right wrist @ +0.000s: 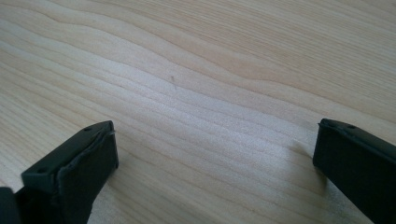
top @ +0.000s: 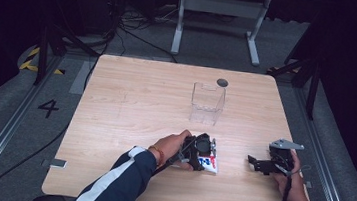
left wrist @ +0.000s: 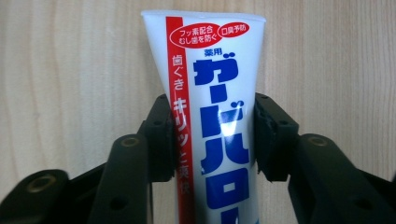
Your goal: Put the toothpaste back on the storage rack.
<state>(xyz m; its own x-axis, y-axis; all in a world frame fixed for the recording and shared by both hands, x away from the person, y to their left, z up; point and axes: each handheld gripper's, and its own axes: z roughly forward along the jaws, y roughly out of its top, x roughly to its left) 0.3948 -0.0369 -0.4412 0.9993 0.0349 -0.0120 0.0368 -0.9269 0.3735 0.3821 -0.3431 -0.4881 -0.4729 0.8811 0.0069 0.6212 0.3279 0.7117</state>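
On the left of the high view, the person's left hand holds the left gripper low over the near middle of the wooden table, tipped down onto a white tube of toothpaste with red and blue print. The tube lies flat on the tabletop, close to the person's edge.

In the left gripper view the tube runs straight up between the two black jaws, its flat crimped end pointing away from the camera and its lower part running out of the bottom of the frame. The jaws stand narrow, one on each long side of the tube at about its middle. The left pad lies against the red stripe along the tube's edge, and the right pad meets the opposite white edge, so the jaws grip the tube across its width while it rests on the wood.

Farther back, right of the table's middle, stands a clear plastic box, open at the top, with a small dark round disc just behind it.

At the right, the right hand holds the right gripper near the table's right edge, well apart from the tube. In the right gripper view its jaws stand wide over bare wood, with nothing between them.
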